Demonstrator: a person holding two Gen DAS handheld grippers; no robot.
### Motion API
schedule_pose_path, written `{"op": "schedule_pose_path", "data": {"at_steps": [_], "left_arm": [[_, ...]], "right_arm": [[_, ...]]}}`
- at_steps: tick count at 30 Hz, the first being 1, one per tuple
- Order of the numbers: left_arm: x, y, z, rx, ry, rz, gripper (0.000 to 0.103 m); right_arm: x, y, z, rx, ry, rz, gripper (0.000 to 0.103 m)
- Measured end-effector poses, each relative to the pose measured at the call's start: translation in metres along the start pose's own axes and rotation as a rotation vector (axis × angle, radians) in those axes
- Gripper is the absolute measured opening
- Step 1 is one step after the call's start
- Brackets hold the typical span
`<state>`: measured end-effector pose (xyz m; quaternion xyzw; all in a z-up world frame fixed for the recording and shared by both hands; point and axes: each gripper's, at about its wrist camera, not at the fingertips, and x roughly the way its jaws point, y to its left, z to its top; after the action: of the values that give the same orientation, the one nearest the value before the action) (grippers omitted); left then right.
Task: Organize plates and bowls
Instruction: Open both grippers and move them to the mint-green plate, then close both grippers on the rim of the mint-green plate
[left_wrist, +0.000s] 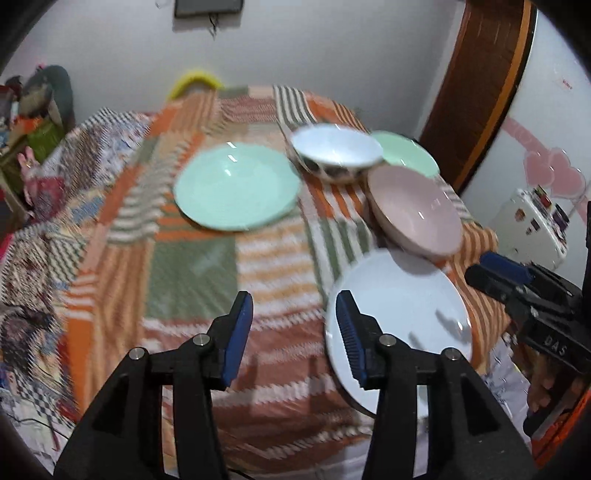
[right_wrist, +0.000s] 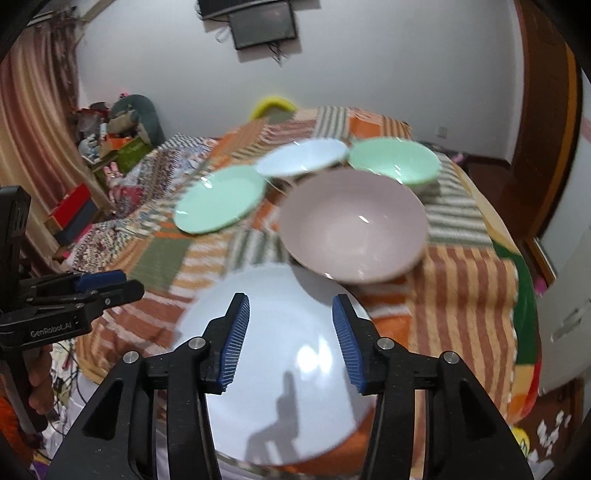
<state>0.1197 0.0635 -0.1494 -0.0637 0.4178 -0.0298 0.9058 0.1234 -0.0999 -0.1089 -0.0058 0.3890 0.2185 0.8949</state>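
Observation:
A white plate (left_wrist: 406, 310) (right_wrist: 291, 354) lies at the near edge of the striped patchwork cloth (left_wrist: 207, 266). Behind it rests a pink bowl (left_wrist: 415, 210) (right_wrist: 354, 225). Farther back are a mint green plate (left_wrist: 236, 184) (right_wrist: 218, 199), a white patterned bowl (left_wrist: 336, 151) (right_wrist: 303, 158) and a mint green bowl (left_wrist: 404, 151) (right_wrist: 395, 158). My left gripper (left_wrist: 293, 339) hovers open above the cloth, just left of the white plate, holding nothing. My right gripper (right_wrist: 290, 339) hangs open above the white plate, nothing between its pads; it also shows in the left wrist view as the right gripper (left_wrist: 495, 273).
The table stands against a white wall with a dark screen (right_wrist: 262, 26) mounted on it. A cluttered pile of boxes and toys (right_wrist: 110, 136) sits at the left. A brown wooden door frame (left_wrist: 480, 88) is at the right. A yellow item (left_wrist: 194, 81) lies at the table's far edge.

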Motion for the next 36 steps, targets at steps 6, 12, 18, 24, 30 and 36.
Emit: {"op": "schedule_pose_path", "data": {"at_steps": [6, 12, 18, 24, 30, 36], "left_arm": [[-0.006, 0.044, 0.019, -0.070, -0.062, 0.042, 0.057], [0.022, 0.093, 0.027, -0.122, -0.037, 0.091, 0.057], [0.058, 0.133, 0.031, -0.191, 0.014, 0.076, 0.057], [0.093, 0.156, 0.048, -0.200, 0.049, 0.053, 0.056], [0.124, 0.166, 0.070, -0.194, 0.052, 0.026, 0.041], [0.155, 0.174, 0.090, -0.212, 0.076, -0.005, 0.023]], "right_arm": [[0.023, 0.033, 0.020, -0.036, -0.015, 0.031, 0.045], [0.060, 0.052, 0.035, -0.018, 0.024, 0.061, 0.045], [0.102, 0.061, 0.051, 0.006, 0.083, 0.073, 0.045], [0.132, 0.064, 0.065, 0.016, 0.116, 0.046, 0.045], [0.155, 0.063, 0.076, 0.011, 0.152, 0.006, 0.044], [0.173, 0.061, 0.081, -0.022, 0.175, -0.048, 0.044]]}}
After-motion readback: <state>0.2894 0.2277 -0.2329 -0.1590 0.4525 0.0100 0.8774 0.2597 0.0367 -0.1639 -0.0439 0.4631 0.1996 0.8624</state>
